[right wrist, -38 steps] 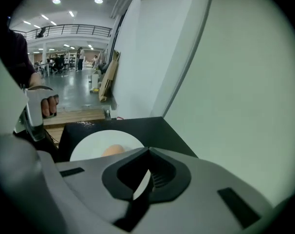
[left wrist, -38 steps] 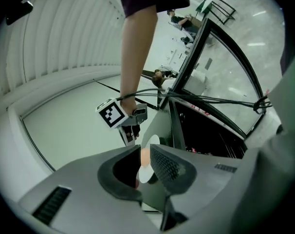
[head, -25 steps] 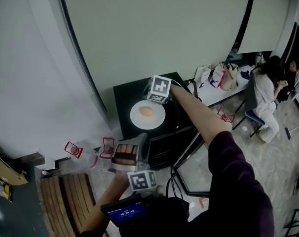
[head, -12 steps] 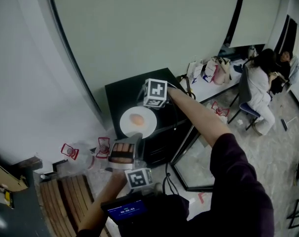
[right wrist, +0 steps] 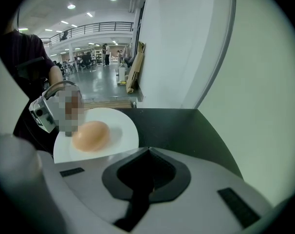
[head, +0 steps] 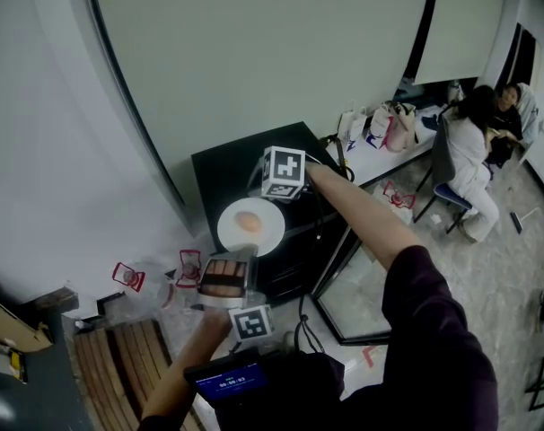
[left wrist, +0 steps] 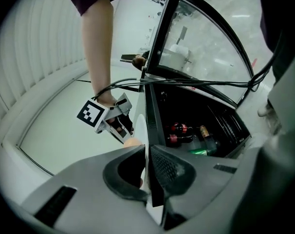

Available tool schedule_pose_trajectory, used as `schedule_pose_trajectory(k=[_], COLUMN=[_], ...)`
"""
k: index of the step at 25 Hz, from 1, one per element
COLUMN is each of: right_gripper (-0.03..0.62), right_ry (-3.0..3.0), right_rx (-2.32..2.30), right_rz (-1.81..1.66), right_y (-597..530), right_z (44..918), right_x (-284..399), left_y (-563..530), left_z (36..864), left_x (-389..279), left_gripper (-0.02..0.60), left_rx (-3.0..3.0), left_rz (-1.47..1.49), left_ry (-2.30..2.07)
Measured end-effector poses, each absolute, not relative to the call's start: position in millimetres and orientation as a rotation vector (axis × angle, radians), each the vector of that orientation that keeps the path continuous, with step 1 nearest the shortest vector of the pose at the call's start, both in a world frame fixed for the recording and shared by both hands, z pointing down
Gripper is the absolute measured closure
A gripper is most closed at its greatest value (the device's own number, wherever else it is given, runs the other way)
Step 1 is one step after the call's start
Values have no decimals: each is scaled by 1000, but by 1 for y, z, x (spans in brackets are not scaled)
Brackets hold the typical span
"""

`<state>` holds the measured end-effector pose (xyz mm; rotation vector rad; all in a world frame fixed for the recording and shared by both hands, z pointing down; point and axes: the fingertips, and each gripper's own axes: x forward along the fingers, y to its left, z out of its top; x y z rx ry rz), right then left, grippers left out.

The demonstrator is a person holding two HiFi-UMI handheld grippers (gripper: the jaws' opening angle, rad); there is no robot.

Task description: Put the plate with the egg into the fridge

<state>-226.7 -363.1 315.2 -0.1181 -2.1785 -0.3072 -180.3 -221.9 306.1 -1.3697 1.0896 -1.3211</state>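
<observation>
Plate (head: 265, 234): at the near edge of the black fridge (head: 225, 163) top, egg (head: 248, 221) on it.
Left gripper (left wrist: 147, 148): pinches the plate's near rim.
Right gripper (right wrist: 148, 150): pressed together, empty, just beside the plate's far side.
Fridge door (head: 362, 305): open, bottles (left wrist: 183, 133) inside.

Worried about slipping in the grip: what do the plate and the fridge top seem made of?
The plate: glazed white ceramic, possibly melamine; smooth, softly glossy, the egg casts a faint shadow on it. The fridge top: black painted metal or plastic, cannot tell which; flat, satin, only a dull reflection.
</observation>
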Motion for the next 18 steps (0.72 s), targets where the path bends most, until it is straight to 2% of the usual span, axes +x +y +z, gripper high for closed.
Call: schedule_pose_trajectory(k=[10, 18], right_gripper=[586, 588], right_ry=[-2324, -2808], right_rx=[27, 596], right_rz=[-291, -377], right_y=[-364, -312], right_z=[287, 192], right_x=[-220, -176], left_y=[-217, -194], left_z=[303, 286], left_x=[-179, -183], left_gripper=[563, 563], left_rx=[-1361, -1393], left_rz=[-1336, -1279], left_ry=[1042, 1035])
